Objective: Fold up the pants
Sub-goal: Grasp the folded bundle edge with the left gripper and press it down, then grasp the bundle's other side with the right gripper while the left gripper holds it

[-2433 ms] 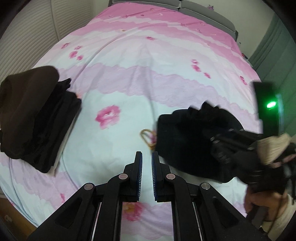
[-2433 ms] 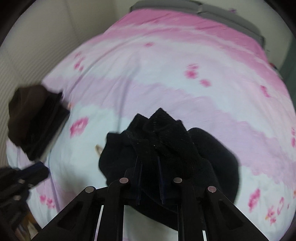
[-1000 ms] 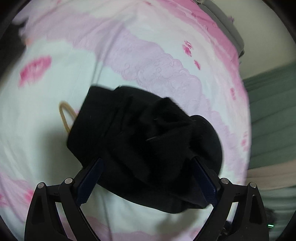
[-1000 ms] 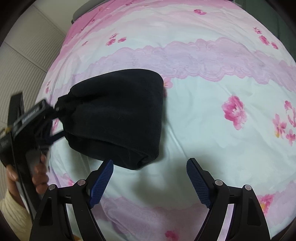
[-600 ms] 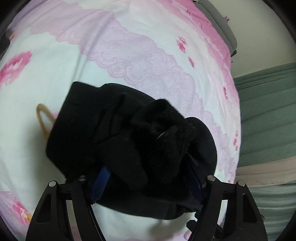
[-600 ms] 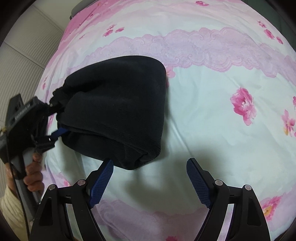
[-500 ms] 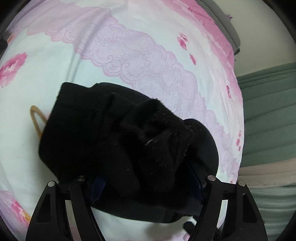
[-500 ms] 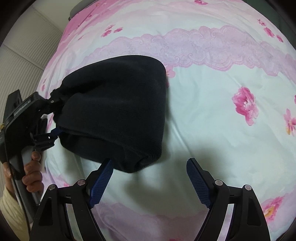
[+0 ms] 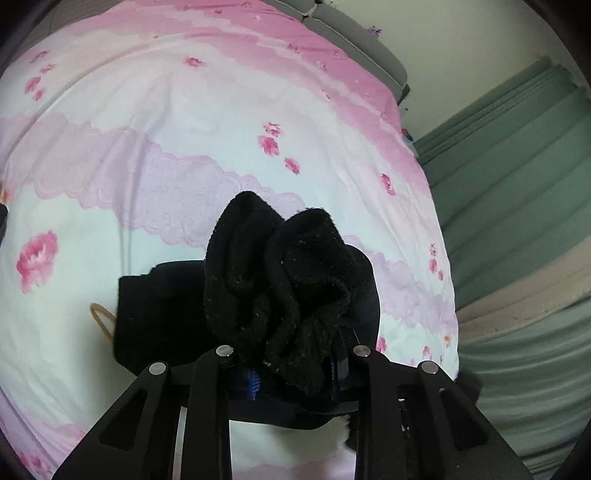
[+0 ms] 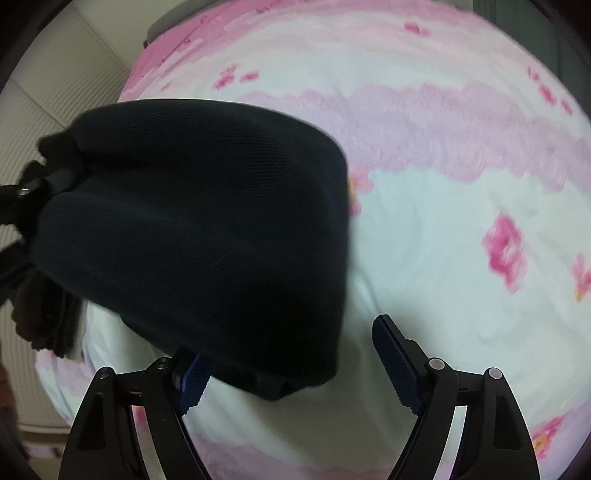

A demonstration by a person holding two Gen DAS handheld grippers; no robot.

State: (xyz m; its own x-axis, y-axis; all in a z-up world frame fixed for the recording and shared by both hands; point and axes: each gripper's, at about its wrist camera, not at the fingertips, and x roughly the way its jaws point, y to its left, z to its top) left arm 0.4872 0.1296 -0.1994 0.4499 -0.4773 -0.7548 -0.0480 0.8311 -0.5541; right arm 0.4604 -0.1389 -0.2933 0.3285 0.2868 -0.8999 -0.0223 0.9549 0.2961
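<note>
The left gripper [image 9: 293,373] is closing its jaws on a thick bunch of the black pants [image 9: 280,280]: the fuzzy fabric fills the gap between its fingers, bulges up over them and hides most of the blue pads, so the cloth is pinched fast. From that pinch the pants hang down and spread to the left over the bed, a flatter, smoother dark fold lying on the bedspread [image 9: 166,140] just beyond the fingers. The right gripper [image 10: 295,365] stands with its jaws wide apart and nothing pressed between them; its left blue pad [image 10: 192,380] sits just at the near lower edge of the pants [image 10: 207,229], whether touching cannot be told, while its right pad is clear of the cloth over bare sheet. In the right wrist view the pants bulk as a large dark mound on the left half of the bed, gathered at its far left end where the other gripper's black frame [image 10: 26,199] holds it. Beside the pants on the left lies a thin tan loop [image 9: 101,319], partly tucked under the fabric. The bedspread is pale with pink flowers and lilac lace-patterned bands. A stack of dark folded clothes [image 10: 44,314] rests at the left edge of the bed. Right of the bed hangs a green curtain [image 9: 517,192], and a grey headboard [image 9: 354,33] closes the far end.
</note>
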